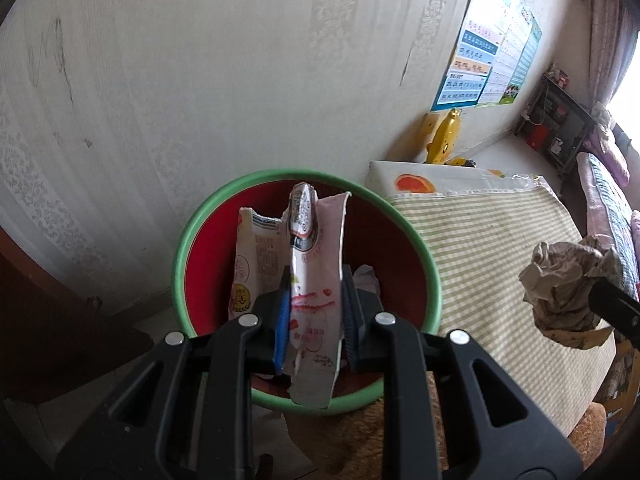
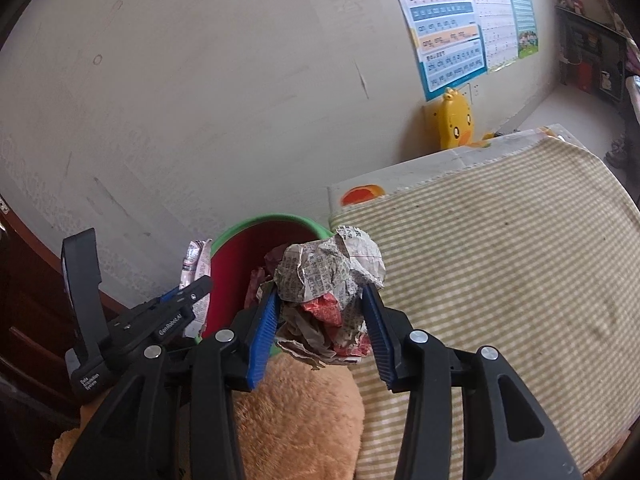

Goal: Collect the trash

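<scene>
My left gripper (image 1: 314, 300) is shut on a flattened pink and white carton (image 1: 316, 276) and holds it upright over the mouth of a red bin with a green rim (image 1: 188, 240). Another white wrapper (image 1: 252, 264) stands inside the bin. My right gripper (image 2: 320, 312) is shut on a crumpled newspaper ball (image 2: 328, 276) just right of the bin (image 2: 240, 252). The ball also shows at the right of the left wrist view (image 1: 568, 292). The left gripper (image 2: 188, 296) with its carton (image 2: 196, 268) shows in the right wrist view, left of the bin.
A table with a green striped cloth (image 1: 488, 240) (image 2: 500, 240) stands right of the bin. A tan plush surface (image 2: 296, 416) lies below the grippers. A yellow duck toy (image 2: 456, 120) stands by the wall. Dark wooden furniture (image 1: 48, 320) is at the left.
</scene>
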{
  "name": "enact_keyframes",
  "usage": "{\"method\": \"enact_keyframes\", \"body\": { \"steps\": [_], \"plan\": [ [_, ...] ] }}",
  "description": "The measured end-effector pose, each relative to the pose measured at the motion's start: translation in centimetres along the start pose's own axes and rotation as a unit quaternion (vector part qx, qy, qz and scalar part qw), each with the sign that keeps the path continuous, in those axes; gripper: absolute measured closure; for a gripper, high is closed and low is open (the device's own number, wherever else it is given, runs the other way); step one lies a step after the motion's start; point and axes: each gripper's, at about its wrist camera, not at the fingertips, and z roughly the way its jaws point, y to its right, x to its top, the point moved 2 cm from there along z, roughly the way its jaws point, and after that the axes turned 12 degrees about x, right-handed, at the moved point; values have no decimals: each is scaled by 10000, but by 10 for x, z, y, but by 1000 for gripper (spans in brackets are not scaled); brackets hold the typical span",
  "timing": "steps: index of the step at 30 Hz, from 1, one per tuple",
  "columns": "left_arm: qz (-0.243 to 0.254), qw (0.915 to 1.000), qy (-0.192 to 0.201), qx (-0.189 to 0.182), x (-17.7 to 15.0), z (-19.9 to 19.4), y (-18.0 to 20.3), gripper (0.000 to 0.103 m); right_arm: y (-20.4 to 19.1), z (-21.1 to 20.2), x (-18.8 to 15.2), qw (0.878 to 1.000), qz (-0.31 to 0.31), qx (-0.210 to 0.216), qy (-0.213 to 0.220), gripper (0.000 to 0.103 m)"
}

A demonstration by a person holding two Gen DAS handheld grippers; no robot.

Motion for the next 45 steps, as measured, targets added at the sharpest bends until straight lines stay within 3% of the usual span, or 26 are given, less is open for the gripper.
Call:
{"method": "enact_keyframes", "body": {
  "steps": [34,35,36,38,45],
  "plan": [
    [-365,9980,-424,295,0,50,-36,79,-27,96,31,9977,-376,274,-491,61],
    [-379,9979,-421,321,0,50,-37,73,-28,98,32,9975,-389,296,-505,60],
    [-408,9977,-402,357,0,49,-38,59,-28,99,32,9974,-400,311,-515,57],
    [-531,9974,-322,373,0,45,-42,45,-28,101,31,9973,-383,366,-516,45],
    [-571,9972,-314,370,1,36,-44,45,-19,86,28,9982,-220,369,-427,41]
  ]
}}
